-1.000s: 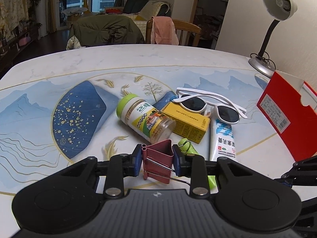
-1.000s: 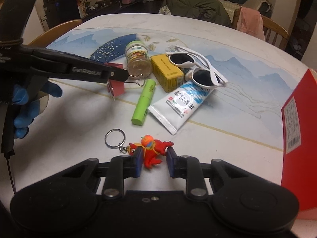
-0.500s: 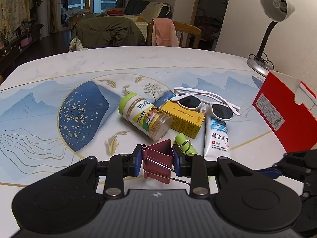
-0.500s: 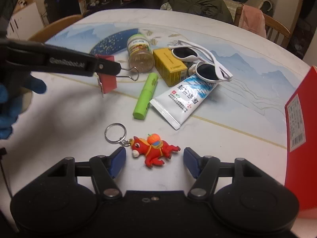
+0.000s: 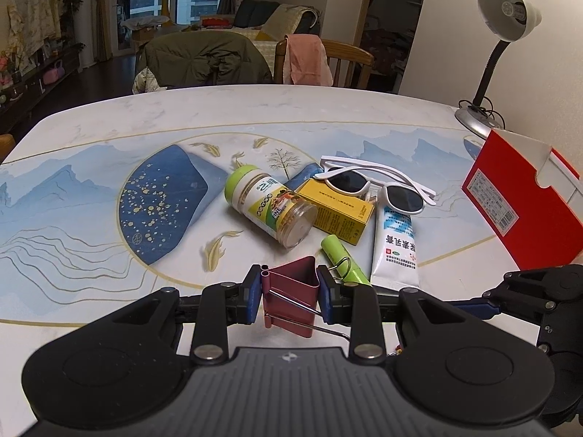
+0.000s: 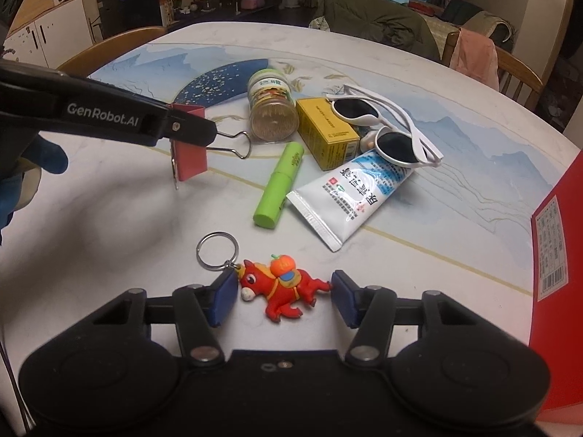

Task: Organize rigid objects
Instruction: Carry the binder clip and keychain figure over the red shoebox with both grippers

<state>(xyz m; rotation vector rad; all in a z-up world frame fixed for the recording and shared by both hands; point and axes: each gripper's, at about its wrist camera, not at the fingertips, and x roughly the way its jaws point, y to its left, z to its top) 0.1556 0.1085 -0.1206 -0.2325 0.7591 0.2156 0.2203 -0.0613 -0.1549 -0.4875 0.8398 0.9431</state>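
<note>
- The tabletop [image 5: 109, 120] was pale, painted with blue mountains.
- On it lay a jar [image 5: 271, 205], yellow box [image 5: 337, 215], sunglasses [image 5: 379, 185], tube [image 5: 395, 244], green stick [image 6: 280, 185], horse keychain [image 6: 280, 287].
- A red box [image 5: 524, 200] stood at its edge.

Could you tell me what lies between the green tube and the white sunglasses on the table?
In the right wrist view, the white cream tube and the yellow box lie between the green tube and the white sunglasses.

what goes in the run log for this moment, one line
left tongs: shut on binder clip, lifted | right tongs: closing around horse keychain, on table, pads not pressing
</note>
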